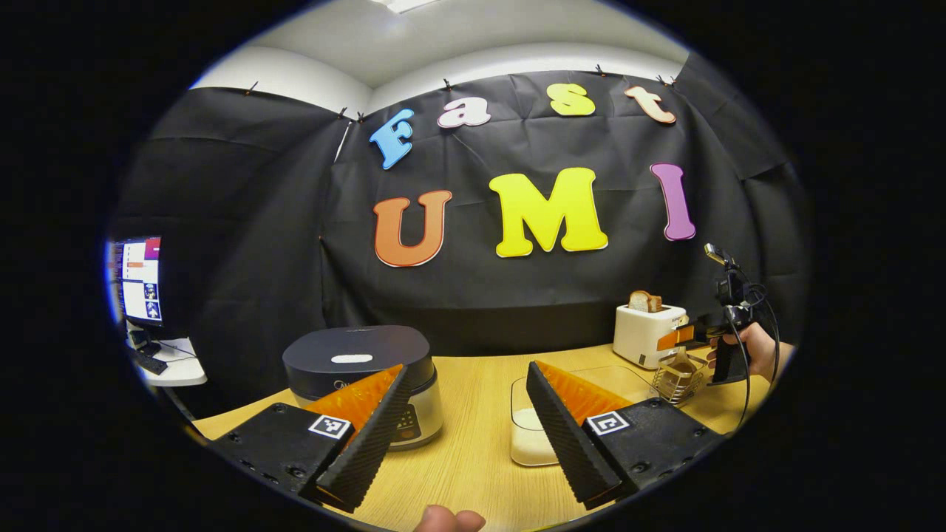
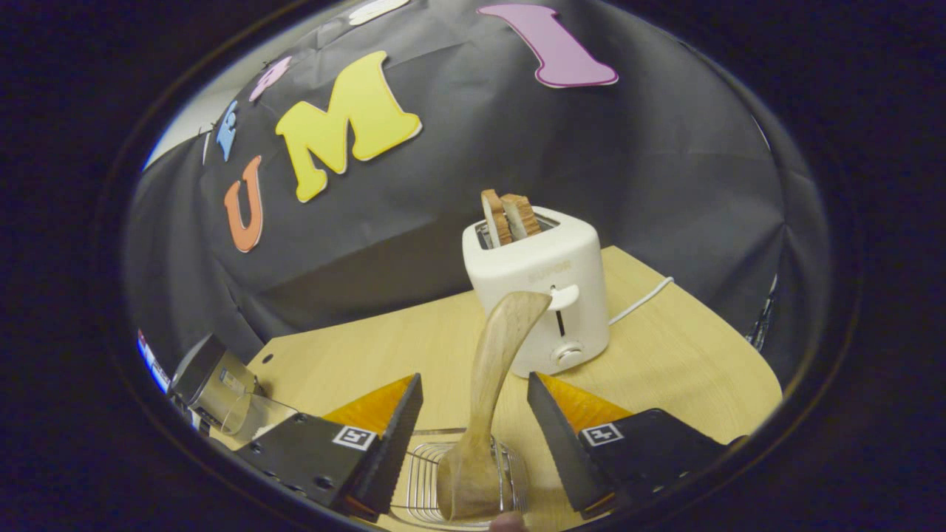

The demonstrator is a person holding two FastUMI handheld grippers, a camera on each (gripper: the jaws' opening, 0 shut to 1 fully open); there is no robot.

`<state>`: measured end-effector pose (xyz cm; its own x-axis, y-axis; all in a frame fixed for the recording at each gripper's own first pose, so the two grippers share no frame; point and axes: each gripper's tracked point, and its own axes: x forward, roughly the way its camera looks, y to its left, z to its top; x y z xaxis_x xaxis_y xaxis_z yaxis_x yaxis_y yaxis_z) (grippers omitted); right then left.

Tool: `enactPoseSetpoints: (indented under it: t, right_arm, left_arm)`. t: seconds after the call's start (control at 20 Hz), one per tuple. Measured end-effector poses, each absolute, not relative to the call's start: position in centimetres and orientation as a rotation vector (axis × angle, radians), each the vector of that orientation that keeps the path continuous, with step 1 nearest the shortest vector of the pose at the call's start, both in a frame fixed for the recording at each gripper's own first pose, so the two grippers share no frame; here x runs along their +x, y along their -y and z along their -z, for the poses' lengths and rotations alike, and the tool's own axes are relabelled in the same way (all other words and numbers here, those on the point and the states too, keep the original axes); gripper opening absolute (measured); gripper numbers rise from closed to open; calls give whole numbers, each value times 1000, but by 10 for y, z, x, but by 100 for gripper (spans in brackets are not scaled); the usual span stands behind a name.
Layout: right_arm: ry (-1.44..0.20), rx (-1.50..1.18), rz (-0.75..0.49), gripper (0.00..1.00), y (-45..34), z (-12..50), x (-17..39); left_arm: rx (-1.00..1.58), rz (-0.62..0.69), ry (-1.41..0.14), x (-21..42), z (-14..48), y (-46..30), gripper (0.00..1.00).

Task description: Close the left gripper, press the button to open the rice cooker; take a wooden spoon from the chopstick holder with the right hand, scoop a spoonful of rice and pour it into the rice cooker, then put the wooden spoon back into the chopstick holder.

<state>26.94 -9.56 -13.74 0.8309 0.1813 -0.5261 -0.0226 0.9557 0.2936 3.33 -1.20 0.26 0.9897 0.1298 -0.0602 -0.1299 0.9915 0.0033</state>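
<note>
Tabletop [image 1: 473,443] scene: both grippers' jaws spread, right gripper [image 2: 473,436] straddling the wooden spoon [image 2: 491,369] untouched.

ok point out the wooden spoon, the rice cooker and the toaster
wooden spoon [image 2: 494,369], right gripper view, middle of its handle
rice cooker [image 1: 355,358], left gripper view, top of its dark lid
toaster [image 2: 536,288], right gripper view, its white front face

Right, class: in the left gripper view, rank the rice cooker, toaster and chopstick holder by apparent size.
1. rice cooker
2. toaster
3. chopstick holder
The cooker sits nearer the camera, so its lead may be exaggerated.
</note>
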Motion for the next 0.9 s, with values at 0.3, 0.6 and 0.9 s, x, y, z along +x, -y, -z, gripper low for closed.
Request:
enactPoseSetpoints:
  t: [0.3,0.6,0.9]
  right_arm:
    - [-588,273,-111,39,98,140,275]
    - [-552,292,-146,10,94,120,261]
    - [-459,254,-159,0,92,88,248]
  left_arm:
    - [13,-129,-62,35,-5,15,100]
    - [7,-122,-53,33,-9,18,100]
    - [-29,-135,-62,28,-4,10,99]
